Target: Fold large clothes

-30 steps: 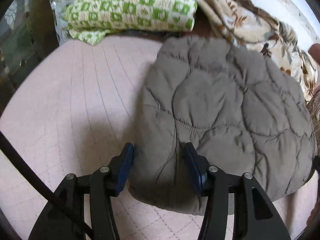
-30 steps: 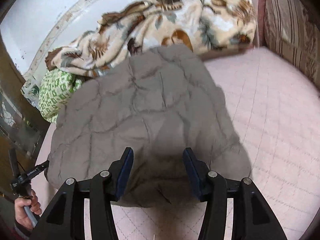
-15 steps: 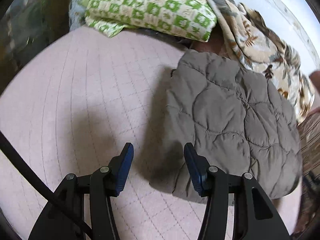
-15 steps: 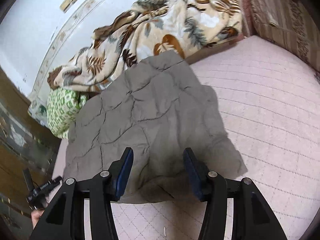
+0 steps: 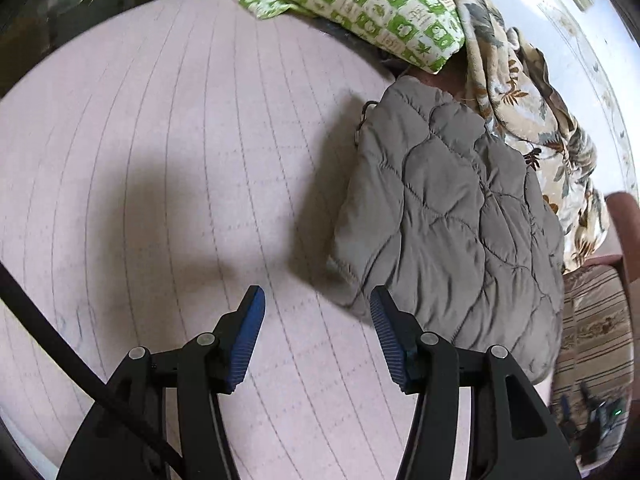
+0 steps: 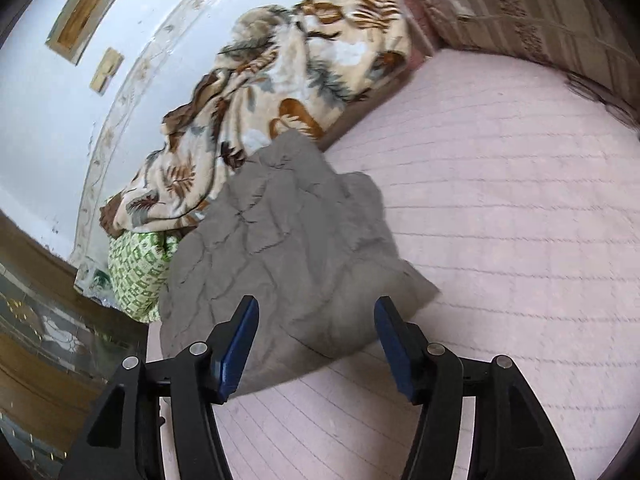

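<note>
1. Your left gripper point(image 5: 316, 304) is spread wide with nothing between the blue pads point(image 5: 250, 336). It hangs above the pink quilted bedcover point(image 5: 160, 160), and only bare cover shows in the gap.
2. Your right gripper point(image 6: 316, 316) is also spread wide and holds nothing. Seen from the right wrist, the near edge of the jacket shows between the pads point(image 6: 236, 344); I can't tell whether they touch it.
3. The grey quilted jacket point(image 5: 452, 216) lies folded into a compact bundle on the bedcover. In the left view it sits just right of the right-hand pad, clear of the gap.
4. The jacket's far end butts against the leaf-print blanket point(image 5: 520, 92), which is heaped along the wall.
5. A green-and-white checked pillow point(image 5: 360, 4) lies beside the blanket, near the jacket's far corner.
6. A small metal ring or zip pull point(image 5: 362, 120) sticks out at the jacket's far-left edge.
7. A striped cushion point(image 5: 592, 336) sits beyond the jacket's right side.
</note>
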The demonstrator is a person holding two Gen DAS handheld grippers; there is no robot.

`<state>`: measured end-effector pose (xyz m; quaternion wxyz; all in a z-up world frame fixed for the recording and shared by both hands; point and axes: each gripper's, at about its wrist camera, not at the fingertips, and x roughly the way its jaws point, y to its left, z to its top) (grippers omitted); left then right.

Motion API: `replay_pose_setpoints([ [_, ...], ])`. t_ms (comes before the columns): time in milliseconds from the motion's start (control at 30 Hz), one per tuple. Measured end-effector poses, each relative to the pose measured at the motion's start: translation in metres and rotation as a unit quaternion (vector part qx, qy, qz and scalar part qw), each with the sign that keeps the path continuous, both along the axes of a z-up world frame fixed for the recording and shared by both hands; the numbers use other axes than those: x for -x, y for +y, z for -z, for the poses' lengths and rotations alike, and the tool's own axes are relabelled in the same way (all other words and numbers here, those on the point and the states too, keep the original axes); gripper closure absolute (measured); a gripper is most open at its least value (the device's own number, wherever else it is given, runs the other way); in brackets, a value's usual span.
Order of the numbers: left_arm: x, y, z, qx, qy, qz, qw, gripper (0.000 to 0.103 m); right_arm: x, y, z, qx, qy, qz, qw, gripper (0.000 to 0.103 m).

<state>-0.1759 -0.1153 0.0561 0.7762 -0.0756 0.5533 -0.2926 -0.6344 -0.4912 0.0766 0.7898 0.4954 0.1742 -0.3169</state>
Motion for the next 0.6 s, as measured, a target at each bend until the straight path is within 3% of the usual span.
replay_pose_setpoints([
  [233, 0.000, -0.005, 0.005, 0.034, 0.030, -0.008, 0.9989, 0.042, 0.026, -0.013, 0.032, -0.079, -0.048, 0.029, 0.995, 0.037],
  [600, -0.005, -0.015, 0.016, 0.047, 0.051, -0.015, 0.9975, 0.041, 0.010, -0.025, 0.066, -0.141, -0.080, 0.036, 0.986, 0.029],
])
